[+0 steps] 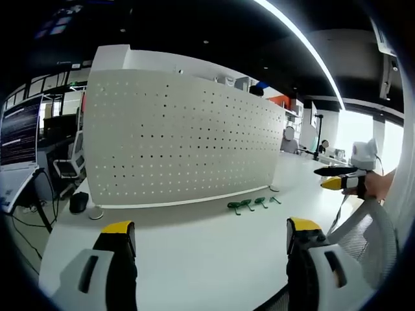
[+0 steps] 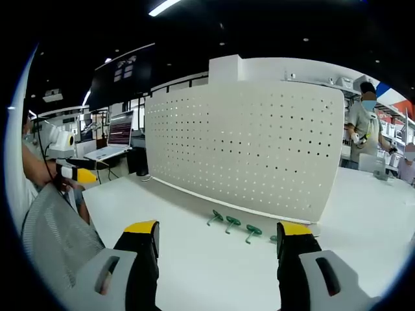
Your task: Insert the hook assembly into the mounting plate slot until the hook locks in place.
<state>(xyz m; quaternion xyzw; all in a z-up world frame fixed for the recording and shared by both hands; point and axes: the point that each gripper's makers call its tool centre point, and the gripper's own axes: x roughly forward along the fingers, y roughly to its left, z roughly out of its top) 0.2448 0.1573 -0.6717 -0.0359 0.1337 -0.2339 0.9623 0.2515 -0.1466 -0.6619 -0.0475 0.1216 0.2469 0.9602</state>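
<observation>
The work stands at its very start, by my judgement: nothing is picked up, and the first hook has yet to be reached for. The biggest thing in both views is the white perforated mounting plate (image 1: 185,139) (image 2: 249,146), a pegboard panel standing upright on small feet across a broad white table (image 1: 194,259) (image 2: 214,272); its rows of small holes are bare, with no hook seated in any of them. Along the foot of the panel, lying flat on the tabletop, is a short row of small green hooks (image 1: 249,205) (image 2: 233,223), near one another and just in front of the board's lower edge. The left gripper (image 1: 211,236) hangs well back from them with its yellow-tipped jaws spread wide and nothing between them; the right gripper (image 2: 217,236) is likewise spread and empty, and it also shows at the right edge of the left gripper view, carried in a hand (image 1: 377,184). The next move probably calls for bringing one gripper down to a hook, pinching it by its stem, and turning it so its peg faces a hole. Around the table lies an open office: a laptop (image 2: 113,139) and monitors on neighbouring desks, a mesh chair back (image 2: 55,236) close by, ceiling strip lights (image 1: 305,45), and people at work beyond the panel.
</observation>
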